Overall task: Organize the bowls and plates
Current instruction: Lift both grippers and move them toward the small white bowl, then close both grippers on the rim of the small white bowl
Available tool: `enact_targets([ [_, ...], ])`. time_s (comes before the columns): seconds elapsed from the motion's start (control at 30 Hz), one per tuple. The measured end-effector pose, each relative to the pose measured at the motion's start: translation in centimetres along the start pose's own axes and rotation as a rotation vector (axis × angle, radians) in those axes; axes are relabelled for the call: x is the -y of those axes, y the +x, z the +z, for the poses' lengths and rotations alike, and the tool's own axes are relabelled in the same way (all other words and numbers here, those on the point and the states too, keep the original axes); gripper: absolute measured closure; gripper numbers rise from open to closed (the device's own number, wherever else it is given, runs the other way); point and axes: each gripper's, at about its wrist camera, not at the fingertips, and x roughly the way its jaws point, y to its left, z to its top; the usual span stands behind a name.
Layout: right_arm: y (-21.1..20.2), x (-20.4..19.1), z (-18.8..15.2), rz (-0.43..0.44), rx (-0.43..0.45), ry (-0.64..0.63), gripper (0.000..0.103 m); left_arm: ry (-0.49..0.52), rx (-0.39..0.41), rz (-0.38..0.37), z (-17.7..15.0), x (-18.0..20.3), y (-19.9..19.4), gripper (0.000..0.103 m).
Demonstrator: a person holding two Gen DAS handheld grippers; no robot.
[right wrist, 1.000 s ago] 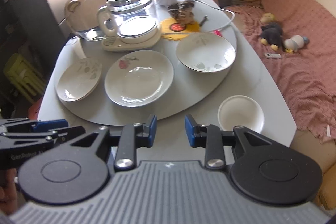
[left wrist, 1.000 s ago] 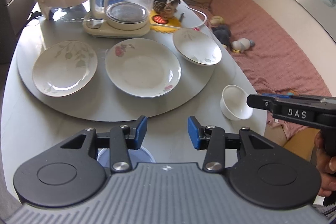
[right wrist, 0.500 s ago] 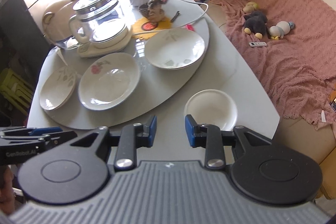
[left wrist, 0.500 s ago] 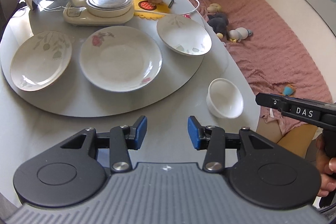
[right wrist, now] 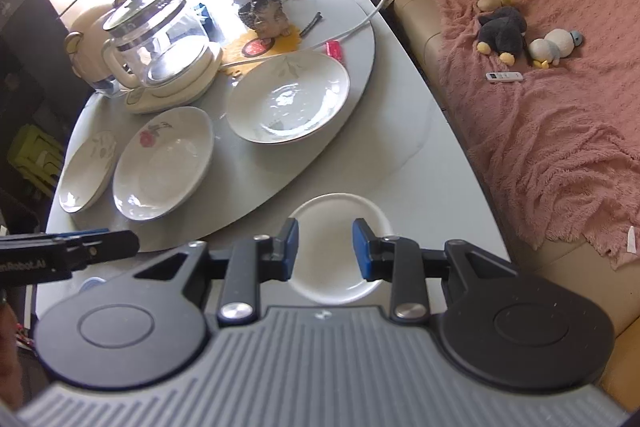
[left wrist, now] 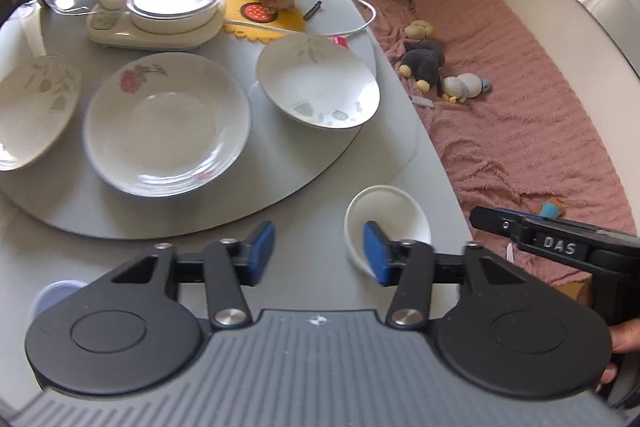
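both claws hover open above the small white bowl.

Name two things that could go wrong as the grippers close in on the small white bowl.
The bowl sits near the table edge, off the turntable; a nudge could push it off. The left gripper and right gripper both aim at it and might collide.

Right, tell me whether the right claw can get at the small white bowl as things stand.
Probably yes. The small white bowl sits alone on the table, off the turntable, just beyond the right claw. Its jaws are open with nothing between them, and no plate blocks the way.
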Motion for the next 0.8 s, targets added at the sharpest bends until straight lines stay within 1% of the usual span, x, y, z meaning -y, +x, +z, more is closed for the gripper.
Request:
enact_targets([
  [0.17, 1.4, 2.8, 0.6, 0.025, -0.022, -0.014, 0.07, -0.047, -0.066, 0.022, 0.2, 0.1, 4.6, 0.042],
  [0.3, 2.7, 5.0, 0.8, 0.047, -0.04, 0.006, 0.07, -0.062, -0.102, 0.019, 0.6, 0.5, 6.6, 0.042],
  [0.4, 3.8, 6.2, 0.9, 0.047, -0.057, 0.026, 0.07, -0.064, -0.129, 0.009, 0.9, 1.2, 8.1, 0.042],
  [0.43, 4.1, 6.5, 0.8, 0.047, -0.065, 0.03, 0.068, -0.067, -0.136, 0.002, 1.0, 1.5, 8.8, 0.042],
  [0.57, 5.4, 7.4, 0.3, 0.089, -0.109, 0.038, 0.068, -0.086, -0.179, -0.011, 0.9, 2.5, 11.1, 0.043],
  [0.67, 6.5, 7.7, 0.0, 0.114, -0.143, 0.05, 0.069, -0.088, -0.202, 0.008, 0.6, 3.2, 12.4, 0.042],
  [0.8, 7.6, 7.5, -0.3, 0.137, -0.175, 0.07, 0.069, -0.106, -0.226, 0.009, 0.4, 3.6, 13.8, 0.043],
])
